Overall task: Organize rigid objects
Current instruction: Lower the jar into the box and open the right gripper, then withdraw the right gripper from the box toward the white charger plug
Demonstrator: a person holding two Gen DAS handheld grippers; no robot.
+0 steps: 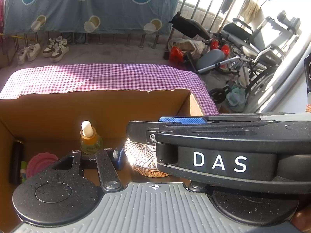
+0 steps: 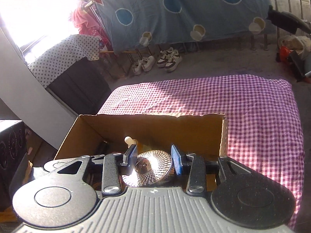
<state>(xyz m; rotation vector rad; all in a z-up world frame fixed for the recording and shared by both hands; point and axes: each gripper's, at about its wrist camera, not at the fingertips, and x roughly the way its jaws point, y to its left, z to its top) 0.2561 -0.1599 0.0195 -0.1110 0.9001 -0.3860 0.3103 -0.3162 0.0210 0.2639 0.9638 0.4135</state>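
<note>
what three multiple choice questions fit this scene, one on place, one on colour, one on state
1. Where is the dropper bottle?
A. on the cloth
B. inside the cardboard box
C. on the floor

2. What colour is the checked cloth?
A. purple and white
B. green and white
C. plain black

3. How does the dropper bottle stand?
A. on its side
B. upside down
C. upright

Answers:
1. B, the box walls rise around it.
2. A, its squares are purple and white.
3. C, its white bulb points up.
</note>
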